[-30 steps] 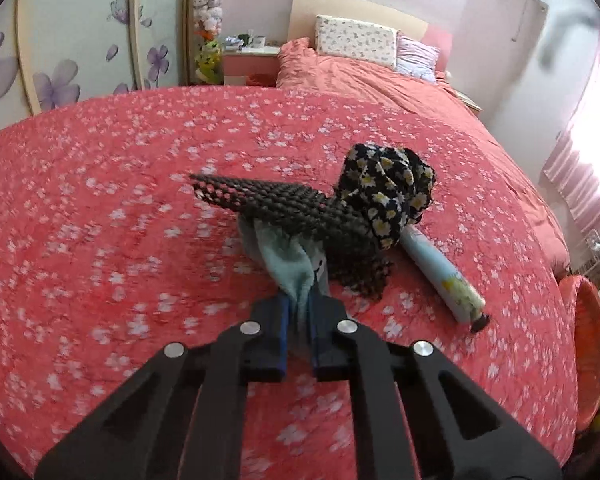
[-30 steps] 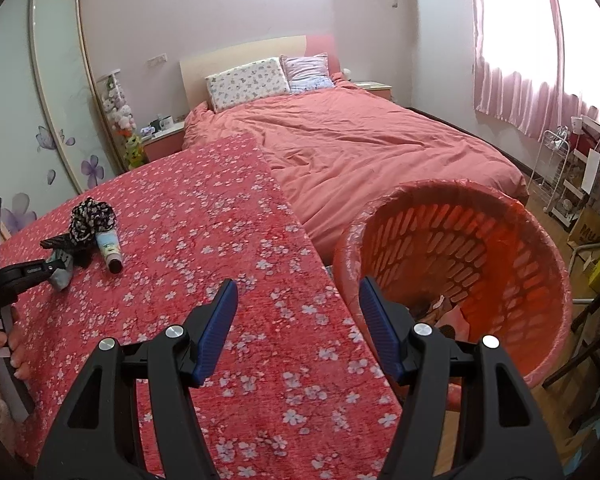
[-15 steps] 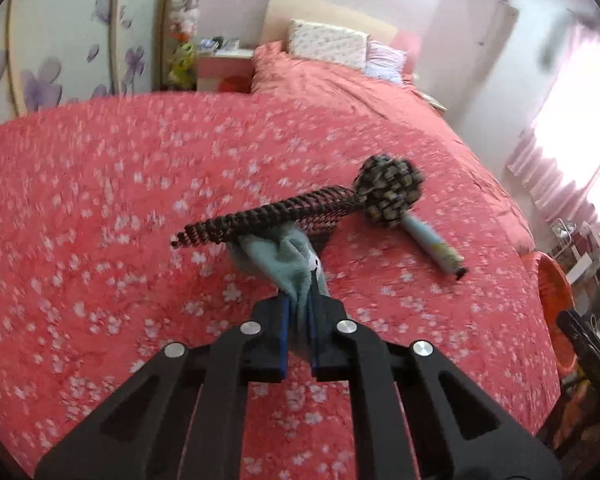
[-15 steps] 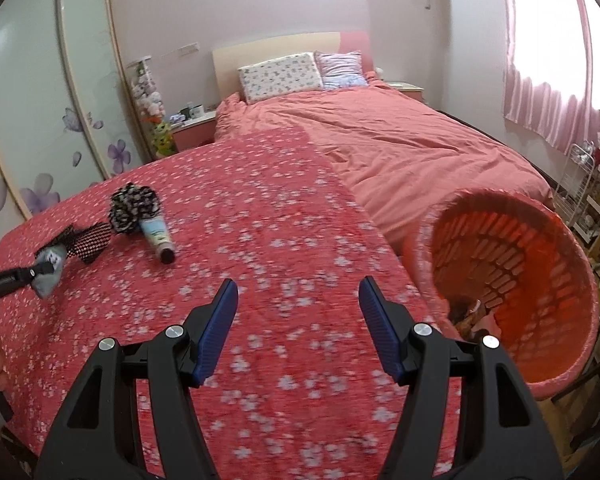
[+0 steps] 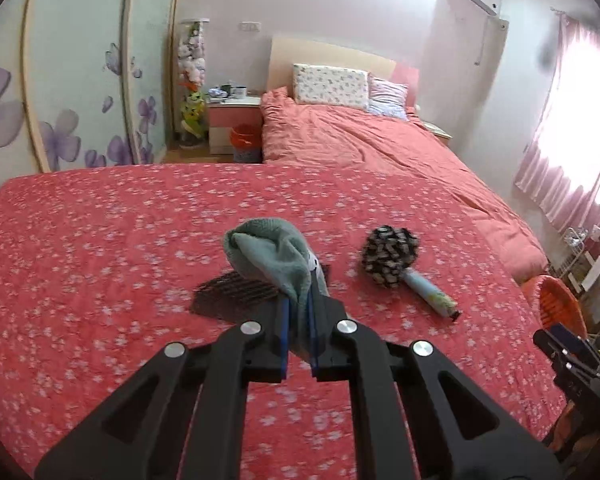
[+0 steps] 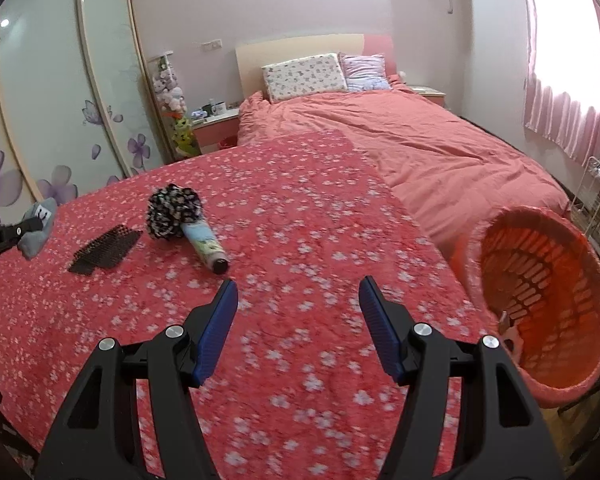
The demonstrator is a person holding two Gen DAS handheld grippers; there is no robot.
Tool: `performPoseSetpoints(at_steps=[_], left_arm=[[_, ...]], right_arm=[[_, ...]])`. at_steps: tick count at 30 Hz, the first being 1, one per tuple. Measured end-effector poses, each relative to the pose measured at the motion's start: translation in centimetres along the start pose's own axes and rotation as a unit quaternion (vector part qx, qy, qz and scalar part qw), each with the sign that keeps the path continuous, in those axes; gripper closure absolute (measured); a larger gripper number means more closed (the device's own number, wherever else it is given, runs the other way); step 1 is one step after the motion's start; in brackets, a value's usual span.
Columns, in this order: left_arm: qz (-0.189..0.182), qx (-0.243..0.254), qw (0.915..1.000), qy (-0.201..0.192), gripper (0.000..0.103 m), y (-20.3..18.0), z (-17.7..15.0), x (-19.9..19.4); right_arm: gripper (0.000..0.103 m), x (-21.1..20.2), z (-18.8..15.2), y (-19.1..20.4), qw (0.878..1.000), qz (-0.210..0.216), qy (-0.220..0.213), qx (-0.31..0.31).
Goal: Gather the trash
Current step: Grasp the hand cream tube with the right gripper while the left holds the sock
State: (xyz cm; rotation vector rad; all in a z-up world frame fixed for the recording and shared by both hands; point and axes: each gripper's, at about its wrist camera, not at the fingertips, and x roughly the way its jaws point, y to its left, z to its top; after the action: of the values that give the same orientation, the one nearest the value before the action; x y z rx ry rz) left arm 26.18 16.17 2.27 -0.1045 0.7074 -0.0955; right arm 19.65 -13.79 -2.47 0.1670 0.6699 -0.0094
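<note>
From the left wrist view, the left hand-held gripper [image 5: 299, 334] is clamped on a pale blue-green cloth [image 5: 272, 258], which bunches up just ahead of its blue pads [image 5: 285, 330] and hangs clear above the red flowered bench [image 5: 100, 240]. The risk here is a thin grip: only a narrow fold sits between the pads, so a quick swing toward the orange basket [image 5: 558, 308] far off to the right could let the soft cloth slide out and fall short. Just past the cloth lies a black mesh piece [image 5: 232, 292], partly hidden behind it, and ahead to the right a floral scrunchie [image 5: 388, 256] touches a small tube [image 5: 428, 296]. The basket is cut off at the frame edge, and a dark object beside it (probably the other tool) is hard to make out. From the right wrist view, the right hand-held gripper [image 6: 298, 330] holds its jaws apart and empty above the bench, with the tube [image 6: 208, 248] and scrunchie [image 6: 172, 212] ahead to its left. The basket [image 6: 540, 308] stands to its right, off the bench edge; its contents are dim and unclear. The held cloth [image 6: 40, 232] appears at the far left edge, partly cropped.
</note>
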Motion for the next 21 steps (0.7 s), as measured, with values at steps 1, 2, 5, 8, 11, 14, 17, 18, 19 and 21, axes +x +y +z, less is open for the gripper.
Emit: performPoseSetpoints(at_steps=[1,2,5,8,11,14,17,18,19,21], left_arm=[[0.005,-0.002,1.0,0.002,0.095,0.5,-0.2,-0.1],[0.01,-0.005,0.9999,0.003,0.095,1.1,-0.5,-0.1],[0.022,-0.013,0.9996,0.008,0.094,2.6,-1.3,-0.2],[0.034,-0.024,0.999,0.015,0.095,4.4,-2.1,0.0],[0.041,-0.033,0.9984,0.02,0.095,5.7,-2.5,0.1],[0.046,-0.042,0.9978,0.025,0.094,6.9,-3.1,0.5],[0.049,-0.047,0.9973,0.028,0.095,7.7,-3.4,1.0],[0.049,-0.048,0.9972,0.029,0.095,7.9,-3.5,1.1],[0.049,-0.049,0.9971,0.03,0.095,8.2,-3.6,1.2],[0.048,-0.051,0.9971,0.031,0.095,8.4,-3.7,1.4]], right_arm=[[0.04,0.2,0.1,0.2,1.0,0.003,0.001,0.0],[0.04,0.7,0.3,0.5,1.0,0.007,0.003,0.0],[0.04,2.1,0.8,1.5,1.0,0.016,0.011,0.0],[0.04,3.7,1.3,2.7,0.999,0.028,0.025,-0.002],[0.041,5.2,1.7,4.0,0.999,0.039,0.035,-0.008],[0.043,6.6,1.8,5.4,0.998,0.047,0.045,-0.022],[0.045,7.9,1.8,6.6,0.997,0.043,0.053,-0.045],[0.045,8.3,1.7,7.0,0.996,0.041,0.057,-0.051],[0.046,8.7,1.8,7.3,0.996,0.038,0.059,-0.056],[0.046,9.3,1.9,7.6,0.996,0.031,0.06,-0.062]])
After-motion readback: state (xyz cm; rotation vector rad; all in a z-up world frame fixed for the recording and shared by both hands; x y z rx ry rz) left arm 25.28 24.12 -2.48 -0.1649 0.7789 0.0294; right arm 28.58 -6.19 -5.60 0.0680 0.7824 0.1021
